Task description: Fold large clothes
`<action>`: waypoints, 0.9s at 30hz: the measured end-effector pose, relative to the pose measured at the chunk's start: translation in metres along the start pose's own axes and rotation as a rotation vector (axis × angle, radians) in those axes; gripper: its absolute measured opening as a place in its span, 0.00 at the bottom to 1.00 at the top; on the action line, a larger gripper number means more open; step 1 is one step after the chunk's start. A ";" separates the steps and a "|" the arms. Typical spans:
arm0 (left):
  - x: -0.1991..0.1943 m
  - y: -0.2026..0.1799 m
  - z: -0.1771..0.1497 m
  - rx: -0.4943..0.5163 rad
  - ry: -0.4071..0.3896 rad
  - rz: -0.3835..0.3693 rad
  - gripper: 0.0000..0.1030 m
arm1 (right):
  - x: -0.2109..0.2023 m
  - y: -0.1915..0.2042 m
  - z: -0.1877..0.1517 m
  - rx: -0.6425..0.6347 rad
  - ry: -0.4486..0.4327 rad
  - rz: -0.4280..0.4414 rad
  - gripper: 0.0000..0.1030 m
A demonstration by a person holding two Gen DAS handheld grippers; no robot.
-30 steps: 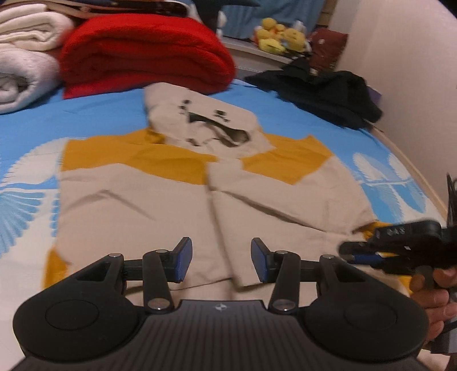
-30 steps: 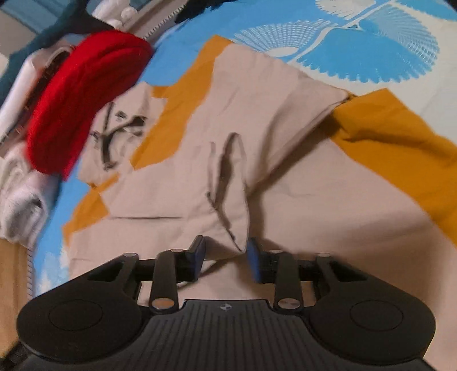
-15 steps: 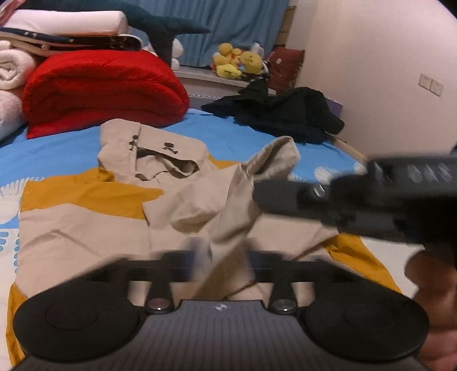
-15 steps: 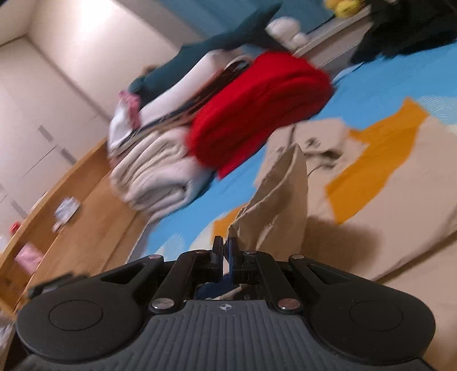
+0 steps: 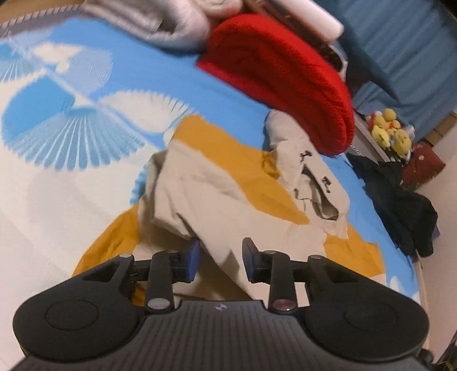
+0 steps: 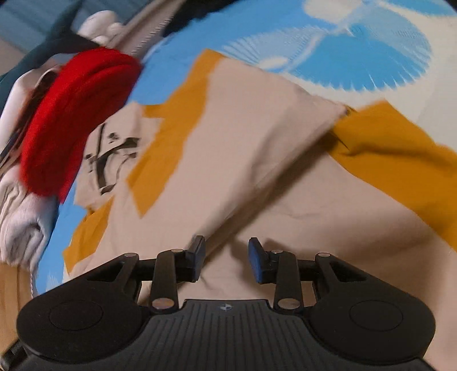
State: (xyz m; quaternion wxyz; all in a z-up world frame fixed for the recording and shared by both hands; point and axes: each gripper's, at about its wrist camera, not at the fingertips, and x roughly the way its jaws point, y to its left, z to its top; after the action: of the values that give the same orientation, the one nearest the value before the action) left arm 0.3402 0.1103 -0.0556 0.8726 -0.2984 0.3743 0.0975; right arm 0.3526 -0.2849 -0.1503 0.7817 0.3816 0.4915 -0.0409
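Observation:
A beige and mustard hooded jacket (image 5: pixel 228 194) lies spread on the blue and white bedsheet (image 5: pixel 57 120), its hood (image 5: pixel 314 177) toward the red blanket. One front panel is folded over the body. My left gripper (image 5: pixel 220 261) hovers just over a loose beige flap; its jaws are opening, and the cloth lies between the pads without being pressed. In the right wrist view the same jacket (image 6: pixel 242 148) fills the frame. My right gripper (image 6: pixel 227 261) stands over flat beige cloth, jaws opening, with nothing pinched between them.
A rolled red blanket (image 5: pixel 285 77) and folded white towels (image 5: pixel 171 25) sit at the head of the bed. Dark clothing (image 5: pixel 400 205) is heaped at the bed's right edge, with yellow plush toys (image 5: pixel 388 131) on a shelf behind. The red blanket (image 6: pixel 71 120) is also near the hood.
Both grippers closed on the jacket's front edge, lifted it and carried it across the body. Now both have let go and the panel lies folded over. The left wrist has rolled.

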 end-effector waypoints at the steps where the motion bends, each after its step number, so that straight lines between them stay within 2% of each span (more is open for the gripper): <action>1: 0.001 0.005 0.001 -0.009 0.005 0.013 0.34 | 0.002 -0.001 0.002 0.005 0.001 -0.010 0.35; 3: 0.005 0.009 0.004 -0.010 0.011 0.053 0.33 | 0.003 0.001 0.005 -0.020 -0.013 -0.044 0.35; 5: 0.006 0.015 0.006 -0.013 0.018 0.080 0.23 | 0.003 0.001 0.006 -0.057 -0.032 -0.083 0.35; 8: 0.001 0.027 0.012 -0.010 0.020 0.084 0.18 | 0.001 0.000 0.006 -0.075 -0.039 -0.103 0.34; 11: -0.001 0.025 0.013 0.011 0.012 0.083 0.16 | 0.005 0.006 0.009 -0.101 -0.044 -0.122 0.24; 13: -0.001 0.021 0.013 0.032 0.002 0.082 0.15 | 0.007 0.007 0.009 -0.114 -0.045 -0.120 0.11; 15: -0.004 0.018 0.013 0.052 -0.013 0.074 0.13 | 0.009 0.011 0.010 -0.131 -0.052 -0.127 0.05; 17: -0.009 0.013 0.014 0.086 -0.045 0.053 0.10 | 0.008 0.013 0.011 -0.145 -0.066 -0.133 0.00; 21: -0.033 -0.004 0.018 0.204 -0.194 0.007 0.10 | -0.007 0.016 0.016 -0.152 -0.169 -0.135 0.00; 22: -0.034 -0.005 0.019 0.207 -0.191 0.011 0.14 | -0.009 0.016 0.017 -0.157 -0.188 -0.137 0.00; 24: -0.019 0.012 0.019 0.098 -0.076 0.058 0.17 | -0.011 0.013 0.021 -0.149 -0.202 -0.158 0.03; 25: -0.010 0.024 0.018 0.040 -0.016 0.105 0.22 | -0.012 0.010 0.022 -0.137 -0.207 -0.174 0.03; 26: -0.004 0.032 0.015 0.015 0.014 0.175 0.22 | -0.013 0.008 0.023 -0.130 -0.217 -0.191 0.03; 27: -0.003 0.035 0.014 0.018 0.009 0.236 0.22 | -0.014 0.008 0.024 -0.129 -0.230 -0.204 0.03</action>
State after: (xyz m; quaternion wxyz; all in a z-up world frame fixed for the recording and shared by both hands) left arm 0.3325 0.1466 -0.0617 0.8560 -0.2447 0.4115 0.1951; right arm 0.3663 -0.2989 -0.1290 0.8475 0.2716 0.4367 -0.1318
